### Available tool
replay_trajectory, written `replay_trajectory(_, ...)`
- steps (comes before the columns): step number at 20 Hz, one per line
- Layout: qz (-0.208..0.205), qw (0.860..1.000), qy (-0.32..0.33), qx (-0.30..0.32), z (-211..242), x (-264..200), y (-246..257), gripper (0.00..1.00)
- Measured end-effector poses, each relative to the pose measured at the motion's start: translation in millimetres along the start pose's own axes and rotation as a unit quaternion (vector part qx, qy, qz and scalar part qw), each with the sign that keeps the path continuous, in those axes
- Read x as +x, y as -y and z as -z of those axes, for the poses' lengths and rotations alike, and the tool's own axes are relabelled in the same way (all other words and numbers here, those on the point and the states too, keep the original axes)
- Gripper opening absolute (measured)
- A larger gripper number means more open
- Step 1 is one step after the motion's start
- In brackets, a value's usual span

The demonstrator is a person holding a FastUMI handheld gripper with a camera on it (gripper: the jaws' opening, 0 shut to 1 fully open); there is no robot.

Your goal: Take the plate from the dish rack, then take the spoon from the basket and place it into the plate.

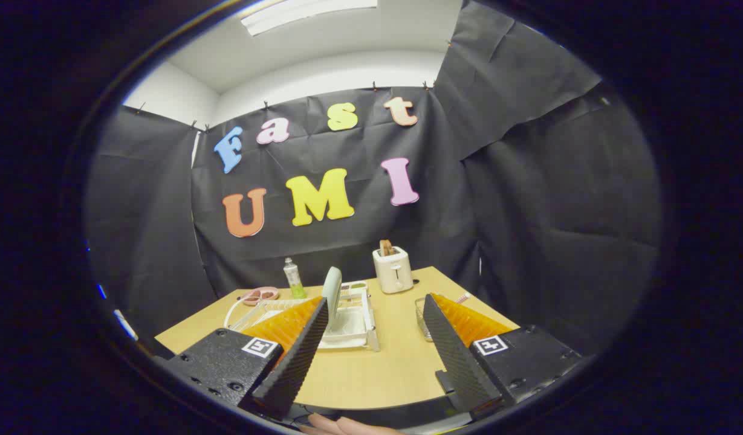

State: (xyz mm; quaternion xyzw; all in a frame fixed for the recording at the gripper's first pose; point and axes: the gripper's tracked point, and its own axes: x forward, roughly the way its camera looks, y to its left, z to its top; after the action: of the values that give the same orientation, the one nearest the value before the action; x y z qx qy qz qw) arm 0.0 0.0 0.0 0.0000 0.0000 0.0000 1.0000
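A pale green plate (332, 289) stands on edge in the white dish rack (353, 323) on the wooden table, just beyond my left finger. A clear wire basket (422, 314) sits on the table to the right of the rack, partly hidden behind my right finger; what it holds is hidden. My gripper (376, 309) hovers above the table's near side, open wide, with nothing between its fingers. The rack's right part shows in the gap between them.
A cream toaster (393, 269) with toast in it stands at the table's far edge. A green bottle (294, 278) and a pink dish (260, 295) sit at the far left. The wooden table (371, 374) shows bare surface in front of the rack.
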Motion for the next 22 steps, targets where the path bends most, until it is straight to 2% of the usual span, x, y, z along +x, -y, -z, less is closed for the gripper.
replay_trajectory(12,0.026,0.999,0.003,-0.029,5,6,17,1.0)
replay_trajectory(19,0.024,0.999,-0.009,-0.038,9,14,10,1.0)
replay_trajectory(22,0.012,0.998,-0.018,-0.054,9,21,-6,1.0)
